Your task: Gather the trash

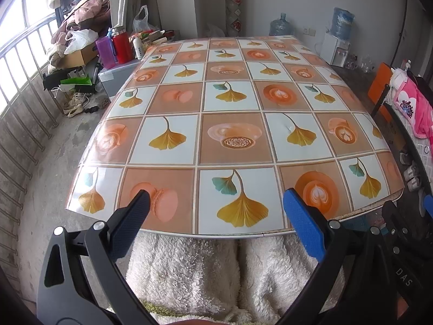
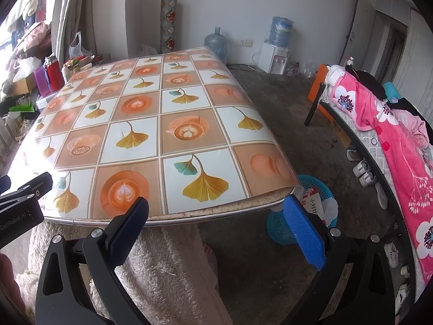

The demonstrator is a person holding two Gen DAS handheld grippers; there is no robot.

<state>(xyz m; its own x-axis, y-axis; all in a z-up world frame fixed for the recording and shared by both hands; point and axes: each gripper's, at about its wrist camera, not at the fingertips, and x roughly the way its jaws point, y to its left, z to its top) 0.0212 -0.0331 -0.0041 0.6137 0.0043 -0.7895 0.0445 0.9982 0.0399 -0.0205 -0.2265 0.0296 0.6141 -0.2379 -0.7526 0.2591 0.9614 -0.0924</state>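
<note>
Jaws of left gripper (image 1: pixel 216 216) and right gripper (image 2: pixel 219 216) spread wide, seemingly empty, over table (image 1: pixel 205 233) edge

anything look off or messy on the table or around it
Nothing on the tablecloth stands out: it lies flat with no spill or litter. The blue basket on the floor by the table's near right corner already holds paper trash. Both the left gripper and right gripper are open and hold nothing.

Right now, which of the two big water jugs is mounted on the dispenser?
The wrapped jug, inverted atop the white dispenser; the bare blue jug stands behind the table.
</note>
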